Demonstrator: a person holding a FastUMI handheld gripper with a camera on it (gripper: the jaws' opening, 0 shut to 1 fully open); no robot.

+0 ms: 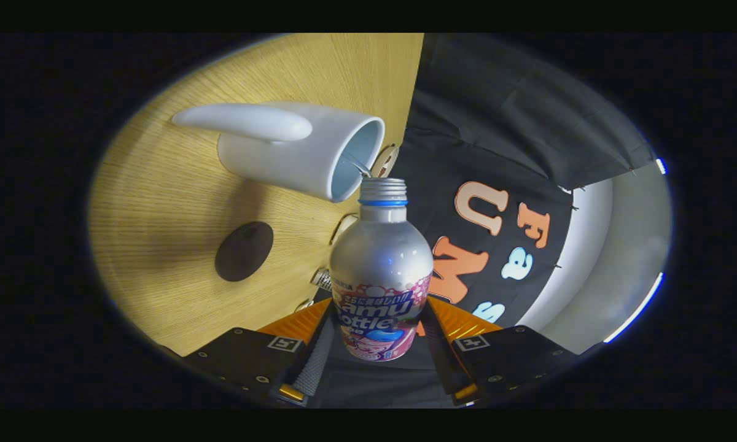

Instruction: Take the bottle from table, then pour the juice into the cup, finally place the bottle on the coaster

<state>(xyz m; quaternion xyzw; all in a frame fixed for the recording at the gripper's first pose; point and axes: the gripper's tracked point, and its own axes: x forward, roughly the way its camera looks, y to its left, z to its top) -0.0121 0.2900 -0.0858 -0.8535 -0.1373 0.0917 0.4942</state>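
Note:
My gripper [378,328] is shut on a silver bottle [381,258] with a pink label and a blue neck ring, one finger pressing on each side of its lower body. The whole view is rolled sideways, so the bottle is tipped over. Its uncapped mouth sits right at the rim of a white cup [282,156] with a handle, which stands on the wooden table [172,209]. A thin pale streak runs from the bottle's mouth into the cup. A dark round coaster [244,251] lies on the table beside the cup, a short way from the bottle.
The table's edge runs just behind the bottle, with a few small fittings [343,227] along it. Beyond the edge hangs the booth's black cloth wall [497,123], with a pale lit surface [614,258] past it.

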